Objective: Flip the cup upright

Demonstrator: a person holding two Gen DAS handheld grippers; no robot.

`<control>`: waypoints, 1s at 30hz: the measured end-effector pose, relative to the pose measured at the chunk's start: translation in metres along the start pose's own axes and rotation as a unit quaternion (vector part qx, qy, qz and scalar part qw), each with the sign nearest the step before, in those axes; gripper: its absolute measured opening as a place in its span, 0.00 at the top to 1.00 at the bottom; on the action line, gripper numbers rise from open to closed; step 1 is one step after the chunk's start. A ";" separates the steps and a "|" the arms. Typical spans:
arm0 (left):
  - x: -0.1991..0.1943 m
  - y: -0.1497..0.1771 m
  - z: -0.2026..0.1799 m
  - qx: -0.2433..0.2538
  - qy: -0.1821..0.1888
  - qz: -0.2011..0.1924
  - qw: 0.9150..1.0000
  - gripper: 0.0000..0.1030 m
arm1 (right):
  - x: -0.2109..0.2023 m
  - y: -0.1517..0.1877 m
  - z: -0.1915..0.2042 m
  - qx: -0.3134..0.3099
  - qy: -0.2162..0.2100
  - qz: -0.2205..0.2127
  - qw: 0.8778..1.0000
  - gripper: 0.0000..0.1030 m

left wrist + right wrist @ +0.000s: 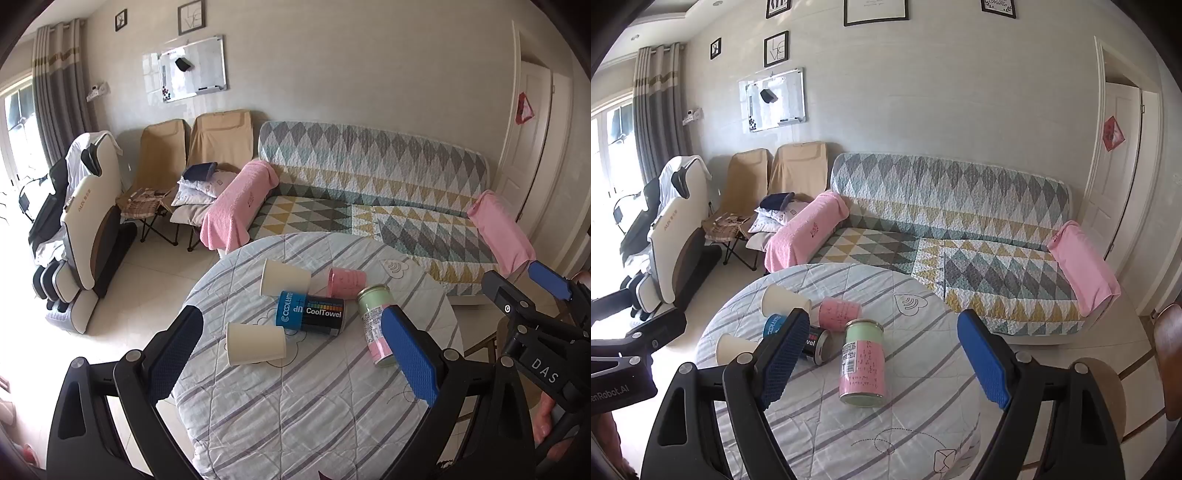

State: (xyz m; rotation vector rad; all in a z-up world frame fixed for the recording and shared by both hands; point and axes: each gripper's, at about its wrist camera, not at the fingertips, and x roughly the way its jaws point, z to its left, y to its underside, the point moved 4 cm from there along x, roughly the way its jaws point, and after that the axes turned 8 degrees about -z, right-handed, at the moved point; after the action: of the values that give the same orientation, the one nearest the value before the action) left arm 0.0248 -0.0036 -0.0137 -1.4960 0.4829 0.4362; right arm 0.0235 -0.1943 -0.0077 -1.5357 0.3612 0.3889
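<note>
Near cup (255,344) is on its side on the worktop (314,406), mouth toward my left, just in front of the CoolTowel can (310,314). Second white cup (284,282) also on its side, further back, just behind the can. Pink cup (346,282) lies tipped beside it, right of the second cup. Green-pink tin (373,323) lies on its side at the right, lid pointing away from me.

My left hand-held gripper (291,354) is released, jaws wide apart, hovering above the near edge of the worktop; nothing between the pads. The near cup sits in the gap line between them but further out, not touched.

My right hand-held gripper (882,360) is also released, jaws spread, nothing held. From its camera the tin (863,363) lies between the fingers, apart from both. Its left finger (786,352) covers part of the can, and the near cup (733,347) shows only partly, so I can't tell from there whether cup and can touch.

Worktop is round, under a striped quilted cloth. Sofa (369,192) with a diamond-pattern cover stands behind it.
</note>
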 end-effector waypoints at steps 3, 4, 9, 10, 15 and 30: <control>-0.001 -0.002 0.000 -0.001 0.002 -0.001 1.000 0.04 | 0.002 0.001 0.000 0.000 0.000 0.000 1.000 0.19; -0.001 -0.003 -0.001 -0.001 0.003 -0.002 1.000 0.04 | 0.002 0.001 0.000 0.000 0.000 0.000 1.000 0.19; -0.002 -0.005 -0.002 0.000 0.002 -0.001 1.000 0.04 | 0.000 0.002 -0.002 0.001 0.003 0.003 1.000 0.19; -0.002 -0.004 -0.002 0.000 0.002 -0.002 1.000 0.04 | -0.001 0.002 -0.002 0.001 0.003 0.004 1.000 0.19; -0.002 -0.003 -0.002 0.000 0.003 -0.002 1.000 0.04 | 0.000 0.003 -0.002 0.001 0.003 0.004 1.000 0.19; -0.003 -0.003 -0.002 0.000 0.003 -0.004 1.000 0.04 | 0.001 0.002 -0.001 0.000 0.004 0.003 1.000 0.19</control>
State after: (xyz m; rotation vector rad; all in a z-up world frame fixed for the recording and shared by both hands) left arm 0.0240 -0.0060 -0.0093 -1.4998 0.4818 0.4265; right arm 0.0230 -0.1956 -0.0100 -1.5358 0.3710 0.3874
